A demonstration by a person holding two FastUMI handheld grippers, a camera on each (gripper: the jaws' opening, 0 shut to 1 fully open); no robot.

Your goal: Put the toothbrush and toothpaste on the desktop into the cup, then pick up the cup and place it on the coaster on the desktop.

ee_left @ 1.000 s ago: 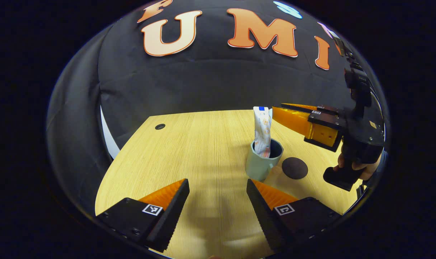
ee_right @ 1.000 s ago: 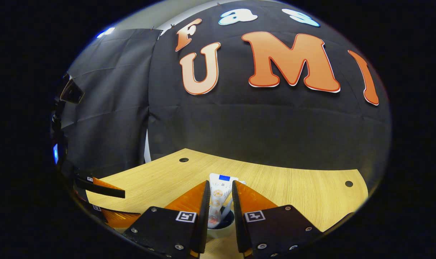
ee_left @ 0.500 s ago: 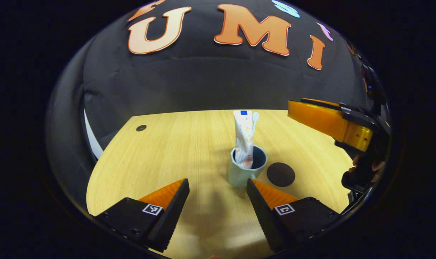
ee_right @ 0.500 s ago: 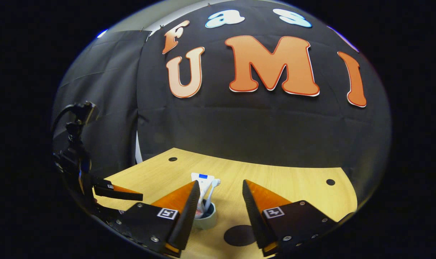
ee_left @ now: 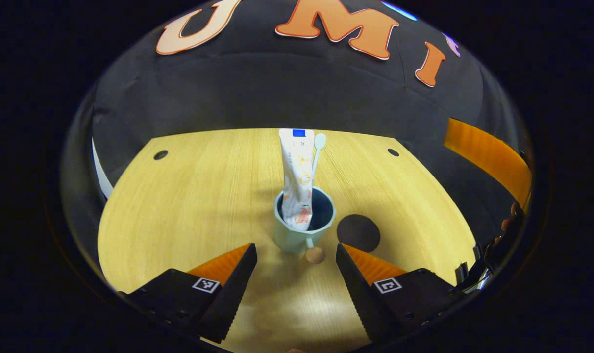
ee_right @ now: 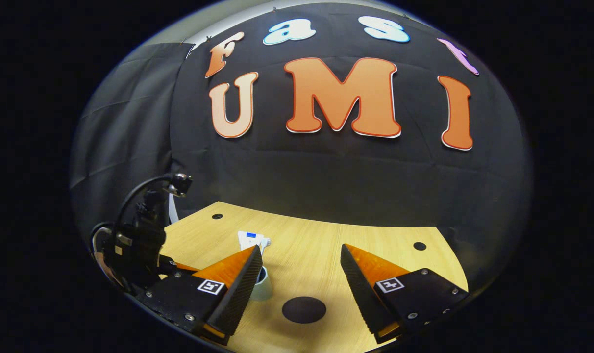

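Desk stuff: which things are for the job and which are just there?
For the job:
toothpaste tube
toothbrush
cup
coaster
left tool
right tool

Just there:
wooden desk
desk holes

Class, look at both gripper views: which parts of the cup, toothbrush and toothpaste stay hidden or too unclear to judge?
- Left gripper view: the lower ends of the toothpaste and toothbrush are hidden inside the cup.
- Right gripper view: the cup is mostly hidden behind the right gripper; one finger covers it.
- Right gripper view: the toothbrush is too small to judge.
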